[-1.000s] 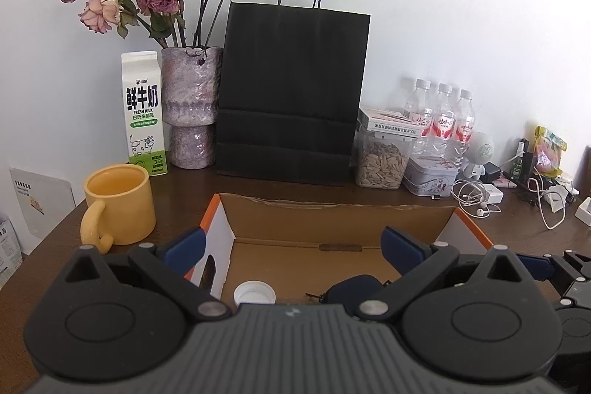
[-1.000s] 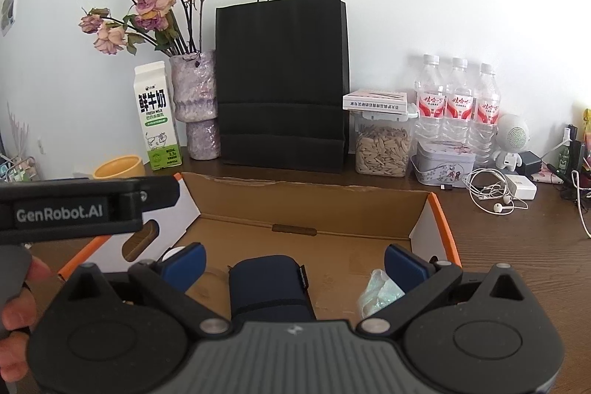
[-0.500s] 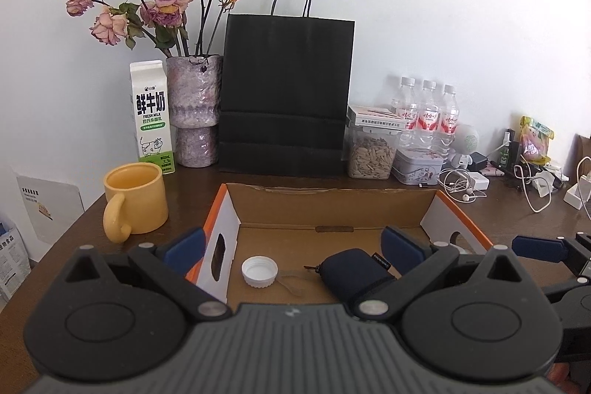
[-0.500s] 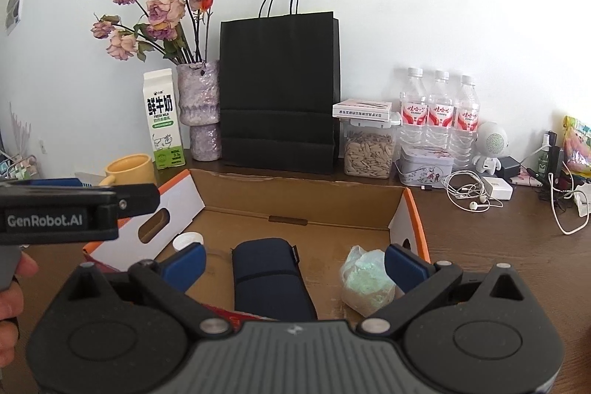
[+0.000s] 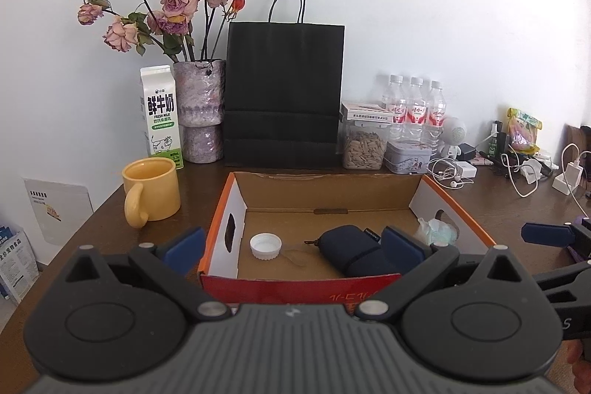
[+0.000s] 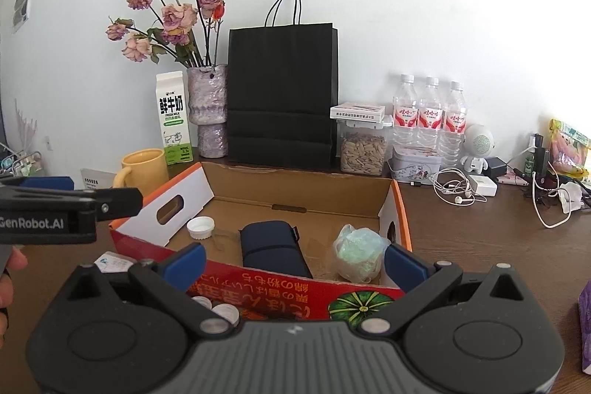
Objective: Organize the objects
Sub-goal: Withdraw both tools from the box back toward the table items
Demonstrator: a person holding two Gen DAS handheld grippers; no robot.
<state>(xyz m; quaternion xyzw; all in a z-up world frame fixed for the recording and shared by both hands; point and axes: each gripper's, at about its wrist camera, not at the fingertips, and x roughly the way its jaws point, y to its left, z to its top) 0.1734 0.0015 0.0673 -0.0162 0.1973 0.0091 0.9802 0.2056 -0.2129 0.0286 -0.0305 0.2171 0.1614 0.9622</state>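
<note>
A shallow cardboard box (image 5: 325, 194) is seen open-topped on the brown table (image 6: 480, 246), its red near wall facing both cameras and its orange-edged side flaps leaning outward. Inside, a white cap (image 5: 265, 246) lies at the near left, a dark blue pouch (image 5: 351, 248) at the middle, and a crumpled plastic bag (image 6: 357, 252) at the right, close against the right wall; bare cardboard floor is left open along the far wall. The left gripper (image 5: 293, 242) is held just short of the near wall with its jaws spread wide and nothing between them. The right gripper (image 6: 293, 261) is likewise held wide open and empty, in front of the near wall. More white caps (image 6: 218, 311) are partly seen on the table outside the box, below the right gripper's left finger. A yellow mug (image 5: 151, 194) stands just left of the box, well clear of it. Along the far edge a milk carton (image 5: 160, 119), a vase (image 5: 201, 115), a black paper bag (image 5: 284, 98) and water bottles (image 6: 428, 113) are lined against the wall, and cables (image 6: 458, 189) are strewn at the far right.
</note>
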